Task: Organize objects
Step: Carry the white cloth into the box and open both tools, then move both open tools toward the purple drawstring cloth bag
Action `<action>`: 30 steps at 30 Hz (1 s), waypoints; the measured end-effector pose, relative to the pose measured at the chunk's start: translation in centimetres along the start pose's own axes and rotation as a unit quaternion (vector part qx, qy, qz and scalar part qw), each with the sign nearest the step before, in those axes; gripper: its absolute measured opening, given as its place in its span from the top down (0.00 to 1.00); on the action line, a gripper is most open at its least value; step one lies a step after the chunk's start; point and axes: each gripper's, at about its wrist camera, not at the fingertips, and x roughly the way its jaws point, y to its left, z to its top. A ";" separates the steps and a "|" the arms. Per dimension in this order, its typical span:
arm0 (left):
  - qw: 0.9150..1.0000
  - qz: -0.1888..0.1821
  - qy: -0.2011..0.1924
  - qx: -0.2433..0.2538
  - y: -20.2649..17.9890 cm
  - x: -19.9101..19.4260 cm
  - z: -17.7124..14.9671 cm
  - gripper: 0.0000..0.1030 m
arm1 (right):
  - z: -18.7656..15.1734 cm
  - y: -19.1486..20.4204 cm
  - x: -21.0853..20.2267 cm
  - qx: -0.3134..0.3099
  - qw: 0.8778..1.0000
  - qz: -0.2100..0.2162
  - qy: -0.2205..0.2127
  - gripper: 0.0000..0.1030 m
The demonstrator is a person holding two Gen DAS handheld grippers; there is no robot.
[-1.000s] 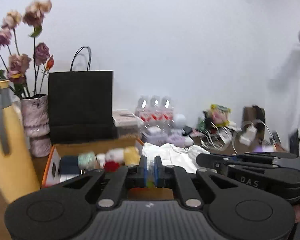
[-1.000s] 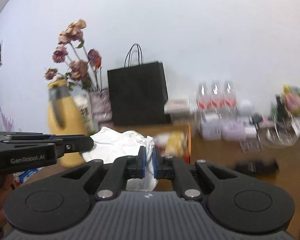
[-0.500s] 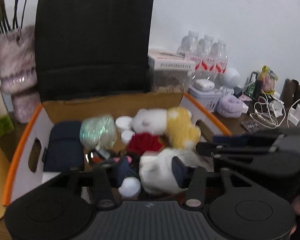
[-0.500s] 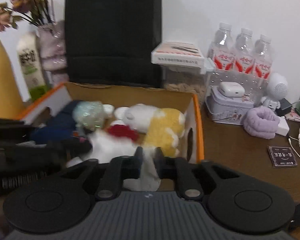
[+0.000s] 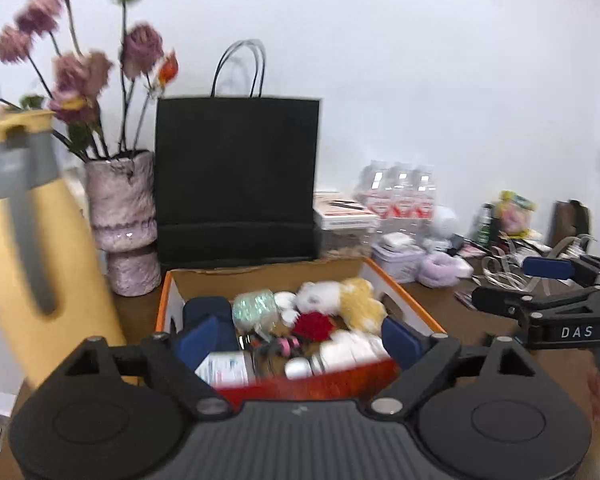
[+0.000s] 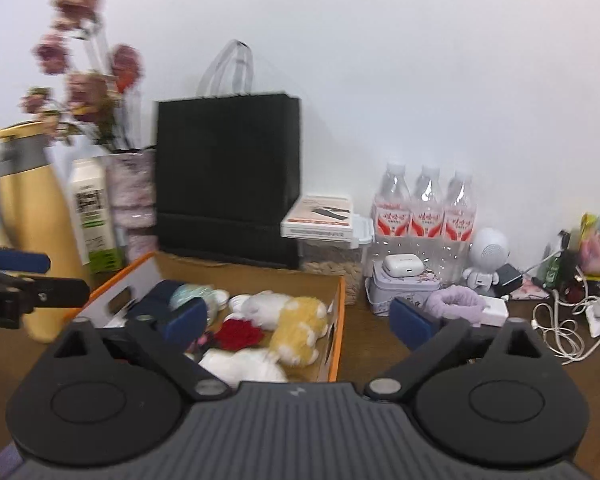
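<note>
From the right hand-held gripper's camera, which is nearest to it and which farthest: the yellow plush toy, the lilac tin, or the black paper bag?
1. Yellow plush toy, in the cardboard box, just ahead of the right hand-held gripper, whose jaws are opening, nothing between them.
2. Lilac tin, right of the box.
3. Black paper bag, standing behind the box.

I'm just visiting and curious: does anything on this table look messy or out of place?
Yes. White cables lie tangled at the table's right end, and the toys in the box are heaped anyhow. Nothing looks spilled or broken.
</note>
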 end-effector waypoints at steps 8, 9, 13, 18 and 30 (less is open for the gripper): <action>0.999 0.024 0.023 -0.035 -1.0 -11.7 -9.9 0.11 | -8.4 1.8 -12.5 0.019 0.999 0.045 0.007 0.00; 0.998 0.033 0.029 -0.033 -1.3 -12.7 -11.1 0.11 | -9.7 2.3 -14.0 0.020 0.999 0.047 0.010 0.00; 0.996 0.051 0.064 -0.037 -2.1 -16.0 -15.1 0.11 | -14.0 4.2 -18.8 0.014 0.998 0.055 0.037 0.00; 0.994 0.051 0.084 -0.044 -2.3 -17.7 -17.3 0.11 | -17.3 5.4 -22.8 0.013 0.996 0.053 0.067 0.00; 0.988 0.075 0.122 -0.064 -0.5 -13.7 -19.0 0.11 | -17.4 6.6 -21.5 0.005 0.996 0.042 0.072 0.00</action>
